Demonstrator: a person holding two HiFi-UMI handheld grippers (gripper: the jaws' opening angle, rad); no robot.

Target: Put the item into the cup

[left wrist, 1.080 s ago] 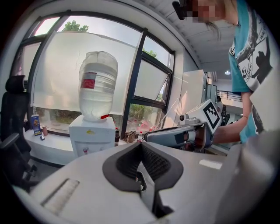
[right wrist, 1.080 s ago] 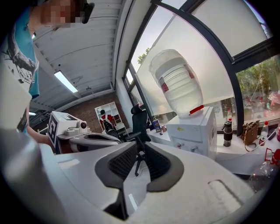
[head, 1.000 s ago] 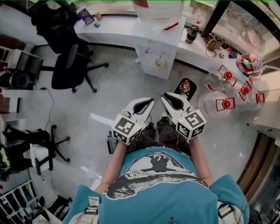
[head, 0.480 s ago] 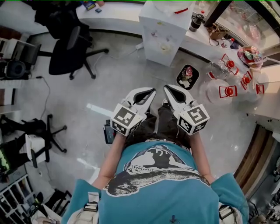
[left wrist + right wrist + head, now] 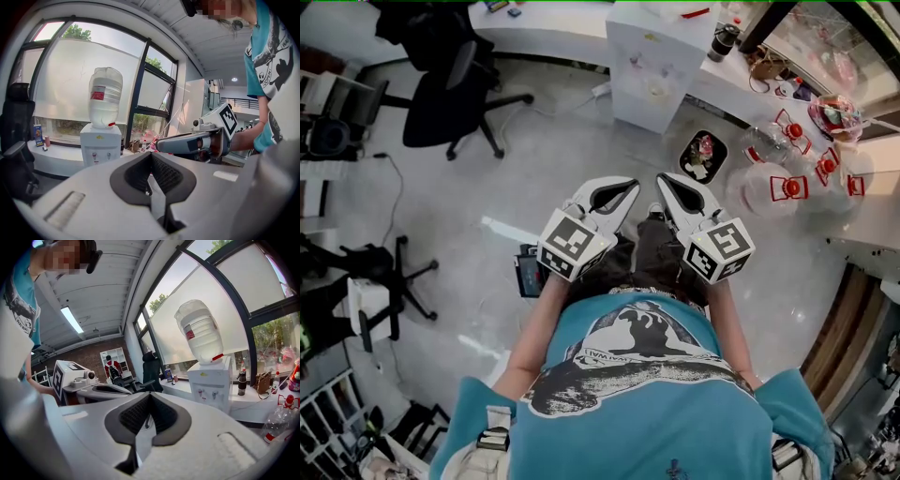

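Left gripper (image 5: 614,195): jaws pressed tip to tip, nothing between them; held in front of the body, over the floor.
Right gripper (image 5: 680,194): likewise closed and empty, just beside the left.
Item and cup: neither can be picked out; probably among the clutter on the counter (image 5: 874,220), well apart from both grippers.
Water dispenser (image 5: 652,66): ahead, by the window.
Risk: reaching in with the jaws together would likely knock the item away or tip the cup; spread them first.
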